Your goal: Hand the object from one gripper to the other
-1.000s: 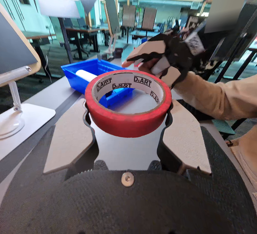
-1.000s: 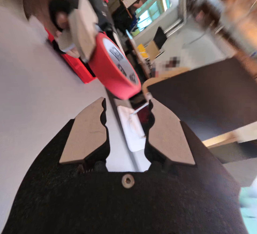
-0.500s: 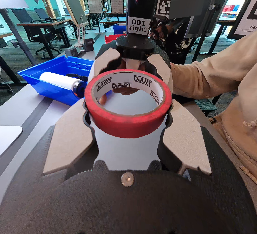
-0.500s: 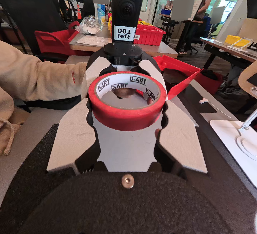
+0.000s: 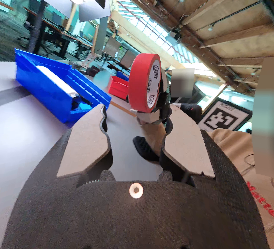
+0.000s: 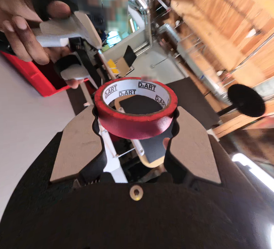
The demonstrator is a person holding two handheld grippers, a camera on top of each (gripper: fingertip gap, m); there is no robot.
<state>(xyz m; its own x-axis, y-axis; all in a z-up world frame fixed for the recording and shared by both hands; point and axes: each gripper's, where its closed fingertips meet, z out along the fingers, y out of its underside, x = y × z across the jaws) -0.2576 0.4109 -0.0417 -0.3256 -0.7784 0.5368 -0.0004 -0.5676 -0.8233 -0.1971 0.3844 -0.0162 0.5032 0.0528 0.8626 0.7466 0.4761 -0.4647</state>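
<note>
The right gripper (image 6: 135, 114) clamps the red tape (image 6: 135, 121) above the bench (image 5: 26, 130); the left gripper (image 5: 137, 114) stands empty, jaws apart. The handover looks done; next, likely setting the tape down.

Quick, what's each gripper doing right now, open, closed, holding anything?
Left gripper: open, empty.
Right gripper: shut on the red tape roll.

Left wrist view: tilted, facing forward between own fingers (image 5: 102, 138), table and blue bin (image 5: 49, 85) near. Right wrist view: also tilted, very close to the red tape roll (image 6: 135, 113). Shared: the same roll (image 5: 144, 83) (farther there).
</note>
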